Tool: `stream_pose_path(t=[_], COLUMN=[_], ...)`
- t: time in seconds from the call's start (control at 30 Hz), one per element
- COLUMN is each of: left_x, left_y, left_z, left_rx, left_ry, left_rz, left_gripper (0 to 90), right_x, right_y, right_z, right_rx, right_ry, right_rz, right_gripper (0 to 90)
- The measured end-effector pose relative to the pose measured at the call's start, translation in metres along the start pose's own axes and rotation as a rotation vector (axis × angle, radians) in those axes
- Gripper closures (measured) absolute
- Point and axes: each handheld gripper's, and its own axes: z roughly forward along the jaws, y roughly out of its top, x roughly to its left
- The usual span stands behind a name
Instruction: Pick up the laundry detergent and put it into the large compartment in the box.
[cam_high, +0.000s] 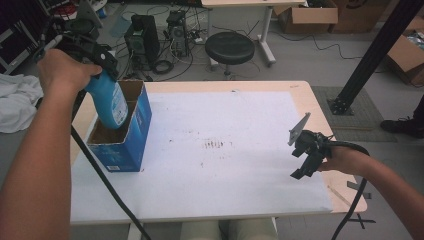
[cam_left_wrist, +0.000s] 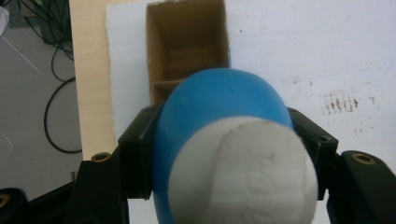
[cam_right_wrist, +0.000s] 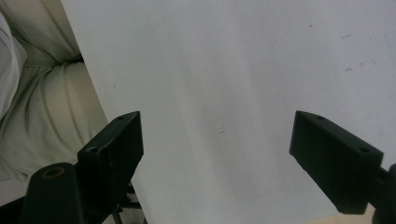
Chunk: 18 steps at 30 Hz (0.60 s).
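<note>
I have the left gripper clamped on the blue bottle, whose lower end dips into the open blue box, hidden below the rim. Well to the right of the box, my right gripper hangs over the white sheet, jaws wide and empty.

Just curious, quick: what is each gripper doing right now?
Left gripper: closed on the blue plastic bottle over the blue cardboard box.
Right gripper: open, empty.
</note>
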Motion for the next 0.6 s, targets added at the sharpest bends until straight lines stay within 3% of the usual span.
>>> stream_pose_path(t=[0.4,0.6], left_x=[0.01,0.008], left_y=[-0.017,-0.023], left_z=[0.05,0.078], left_rx=[-0.008,0.009], left_ry=[0.001,0.007], left_rz=[-0.007,0.014], left_gripper=[37.9,37.9], right_x=[0.001,0.001], right_y=[0.001,0.001], right_z=[0.0,0.001], right_rx=[0.009,0.013], right_ry=[-0.001,0.002], right_rz=[0.009,0.013], right_gripper=[17.2,17.2])
